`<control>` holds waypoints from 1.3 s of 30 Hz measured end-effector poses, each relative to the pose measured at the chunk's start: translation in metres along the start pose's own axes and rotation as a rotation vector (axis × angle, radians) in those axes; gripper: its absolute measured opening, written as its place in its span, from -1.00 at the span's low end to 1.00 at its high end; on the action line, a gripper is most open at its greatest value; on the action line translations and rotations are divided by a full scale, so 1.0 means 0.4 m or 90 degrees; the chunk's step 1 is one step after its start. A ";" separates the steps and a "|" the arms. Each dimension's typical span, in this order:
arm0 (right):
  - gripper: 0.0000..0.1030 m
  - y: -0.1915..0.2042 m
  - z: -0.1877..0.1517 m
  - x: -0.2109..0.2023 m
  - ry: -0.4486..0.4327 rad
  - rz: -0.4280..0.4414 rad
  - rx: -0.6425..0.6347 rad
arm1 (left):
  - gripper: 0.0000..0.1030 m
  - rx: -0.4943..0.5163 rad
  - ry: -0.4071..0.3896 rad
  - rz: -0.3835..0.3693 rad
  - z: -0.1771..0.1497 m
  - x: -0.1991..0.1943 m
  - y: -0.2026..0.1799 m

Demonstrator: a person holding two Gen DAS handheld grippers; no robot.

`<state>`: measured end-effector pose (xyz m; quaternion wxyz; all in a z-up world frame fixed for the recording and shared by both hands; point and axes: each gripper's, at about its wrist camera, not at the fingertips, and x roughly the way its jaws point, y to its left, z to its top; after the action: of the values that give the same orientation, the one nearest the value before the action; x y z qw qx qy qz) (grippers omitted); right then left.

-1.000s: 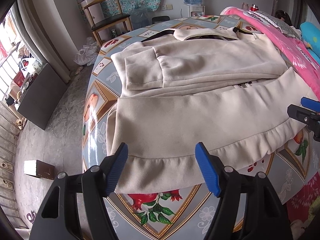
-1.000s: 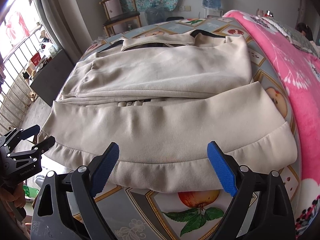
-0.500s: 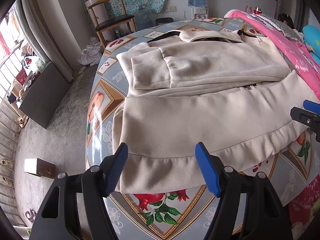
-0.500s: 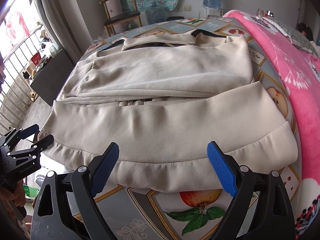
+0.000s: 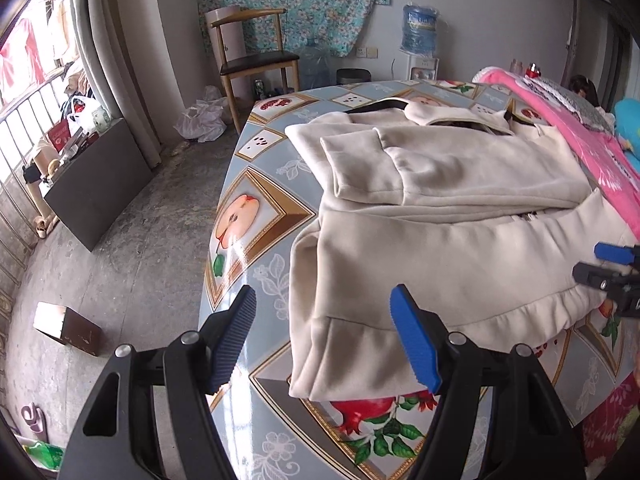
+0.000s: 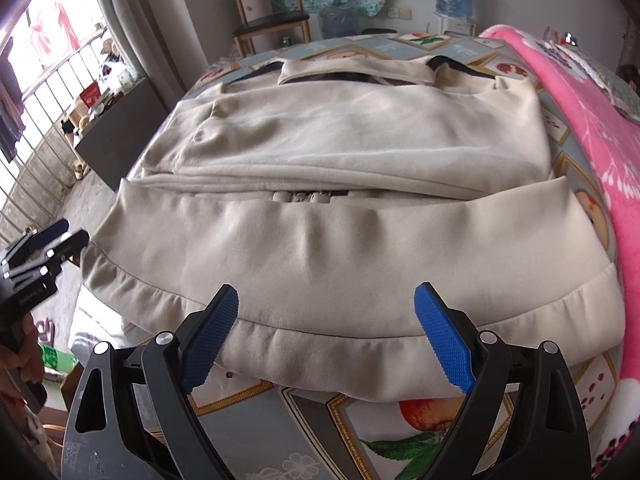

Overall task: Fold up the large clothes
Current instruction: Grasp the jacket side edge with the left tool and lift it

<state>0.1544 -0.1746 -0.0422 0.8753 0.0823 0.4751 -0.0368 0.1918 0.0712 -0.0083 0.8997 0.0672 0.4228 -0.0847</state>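
- On the table with the glossy fruit-patterned cloth (image 5: 256, 216) lies a large cream-beige fleece jacket (image 6: 344, 240), spread flat and partly folded.
- Its sleeves are laid across the chest, one cuffed sleeve end (image 5: 360, 168) resting on the jacket's left side in the left wrist view.
- The gathered hem band (image 6: 304, 344) runs along the table edge nearest the cameras; a dark lining shows at the collar (image 6: 356, 72) on the far side of the table.
- A zipper pull (image 6: 304, 197) peeks out between the folded sleeves and the lower body panel.
- The left gripper (image 5: 324, 336) hovers over the jacket's hem corner at the table edge, jaws spread wide, nothing between them.
- The right gripper (image 6: 326, 336) hovers above the hem band, jaws likewise wide apart and empty.
- Beyond the table stands a blue water jug (image 5: 418, 28); its label is too blurred to read.
- Small white lettering on the left gripper's body (image 6: 28, 294) in the right wrist view is illegible.
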 end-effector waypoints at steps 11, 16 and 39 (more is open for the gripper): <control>0.68 -0.011 0.003 0.025 0.017 -0.001 0.012 | -0.17 -0.063 0.057 -0.123 0.049 0.102 0.030; 0.68 -0.012 0.004 0.026 0.018 0.000 0.012 | -0.17 -0.079 0.091 -0.138 0.066 0.149 0.040; 0.68 -0.009 0.012 0.021 0.019 -0.002 0.010 | -0.42 -0.094 0.155 -0.239 0.095 0.199 0.065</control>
<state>0.1626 -0.1788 -0.0470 0.8674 0.0889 0.4880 -0.0401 0.2758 0.0816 -0.0445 0.8129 -0.0684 0.5387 -0.2104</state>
